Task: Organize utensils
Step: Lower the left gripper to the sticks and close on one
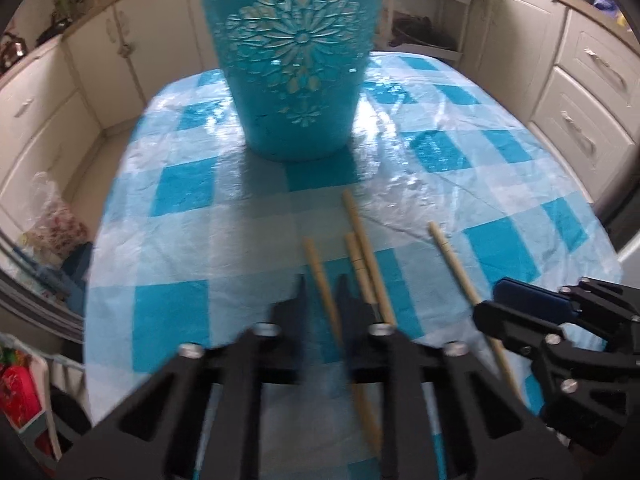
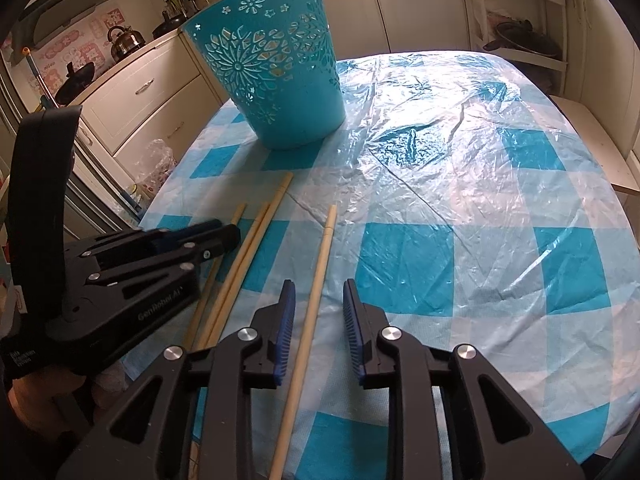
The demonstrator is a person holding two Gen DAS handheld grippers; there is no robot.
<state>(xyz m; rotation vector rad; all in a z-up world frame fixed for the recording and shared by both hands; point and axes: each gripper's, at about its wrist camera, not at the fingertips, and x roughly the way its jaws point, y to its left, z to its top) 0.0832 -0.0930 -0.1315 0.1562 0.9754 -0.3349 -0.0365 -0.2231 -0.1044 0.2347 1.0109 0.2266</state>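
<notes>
Kitchen setting, cream cabinets [image 2: 160, 92] on every side, ringing a table [image 2: 460, 184] under a blue-and-white checked cloth with clear plastic over it, probably to keep the cloth clean. Toward the far edge, 1 upright teal basket [image 2: 276, 72] with cut-out flowers, mouth up and likely meant to receive the utensils. Nearer the camera, well apart from the basket, 4 wooden chopsticks [image 2: 256, 240] flat on the cloth, roughly parallel and pointing toward it.

Left gripper [image 1: 321, 292]: angled down, jaws closed to a narrow slit on the leftmost chopstick [image 1: 314, 260], gripped partway along its length, presumably to lift it level. Blurred there, so exact contact hard to confirm.

Right gripper [image 2: 318, 292]: partly open, straddling the rightmost chopstick [image 2: 329, 232], a gap visible on both sides, pads not pressing, nothing held. Seemingly lined up for the next grasp.

Middle pair [image 2: 262, 228]: touching side by side, untouched between the 2 grippers.
</notes>
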